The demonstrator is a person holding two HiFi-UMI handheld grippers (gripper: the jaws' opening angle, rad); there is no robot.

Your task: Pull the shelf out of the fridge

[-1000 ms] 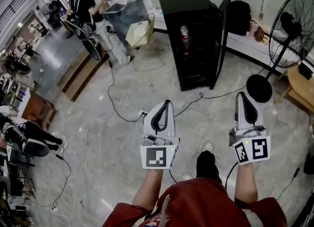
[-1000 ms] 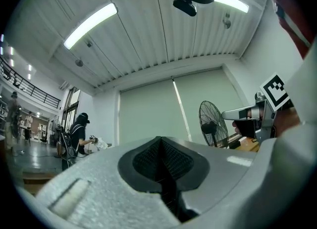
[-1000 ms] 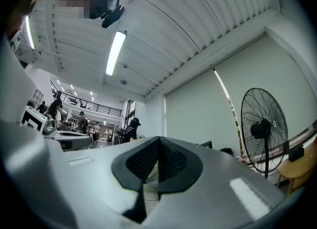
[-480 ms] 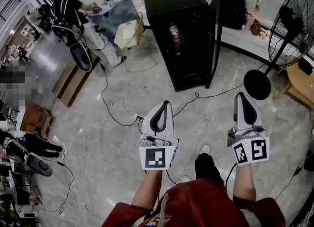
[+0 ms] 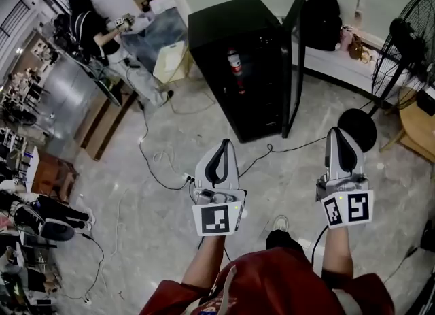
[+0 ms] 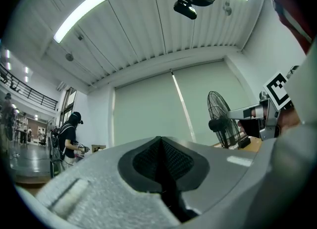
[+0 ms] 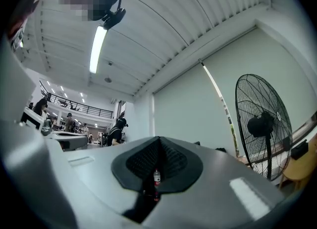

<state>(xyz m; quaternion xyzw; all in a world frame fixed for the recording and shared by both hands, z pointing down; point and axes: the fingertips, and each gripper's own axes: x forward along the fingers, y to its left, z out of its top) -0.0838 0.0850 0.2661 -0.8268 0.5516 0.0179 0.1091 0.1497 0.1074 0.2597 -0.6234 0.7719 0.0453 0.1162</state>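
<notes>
Fridge (image 5: 231, 48) black, upper centre of head view; door (image 5: 293, 62) open at its right side; bottle (image 5: 234, 62) upright inside; shelf is in there, lost in the dark interior, can't pick it out; left gripper (image 5: 225, 145) lower centre, jaws together, nothing between them; right gripper (image 5: 338, 133) lower right, jaws together too, empty; both point up-frame toward the fridge, well apart from it, over the floor (image 5: 136, 191); in right gripper view the bottle shows tiny and far off through the slit under the pads; cable (image 5: 153, 160) snakes over the floor left of the left gripper; fan (image 5: 408, 41) at right edge; person (image 5: 92, 18) upper left.
</notes>
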